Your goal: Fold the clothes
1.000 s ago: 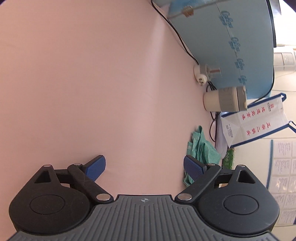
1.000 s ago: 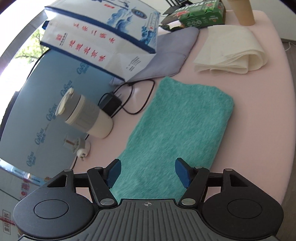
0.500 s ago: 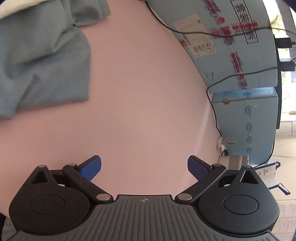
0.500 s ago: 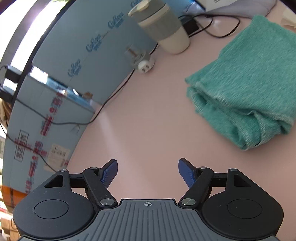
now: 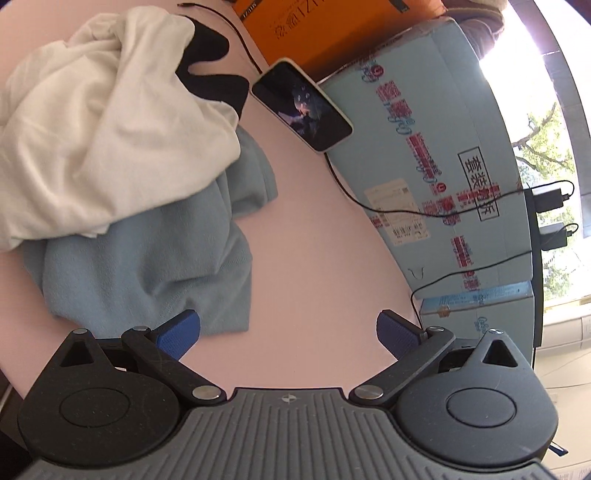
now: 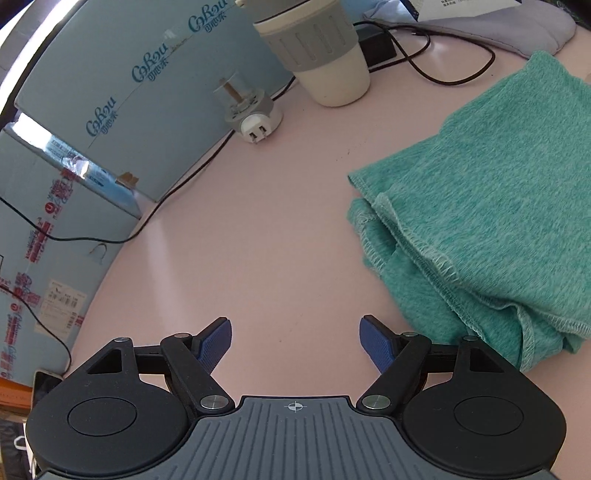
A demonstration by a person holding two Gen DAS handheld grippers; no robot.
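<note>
A crumpled pile lies on the pink table (image 5: 314,258) in the left wrist view: a white garment (image 5: 103,122) on top of a light blue garment (image 5: 147,266), with black cloth (image 5: 210,48) behind. My left gripper (image 5: 288,325) is open over bare table, its left fingertip at the blue garment's near edge, nothing between the jaws. A folded teal garment (image 6: 480,206) lies at the right of the right wrist view. My right gripper (image 6: 295,328) hovers over bare table to its left; its jaws are opening and hold nothing.
A phone (image 5: 301,105) leans on a blue cardboard box (image 5: 443,147), with an orange box (image 5: 314,26) behind and cables along the wall of boxes. A cup (image 6: 325,55), a plug adapter (image 6: 251,114), a black charger (image 6: 376,46) and grey cloth (image 6: 498,26) sit beyond the teal garment.
The left gripper has swung from bare table to the clothes pile, which now fills its view. The right gripper has drawn off the teal garment to its left, jaws spreading wider.
</note>
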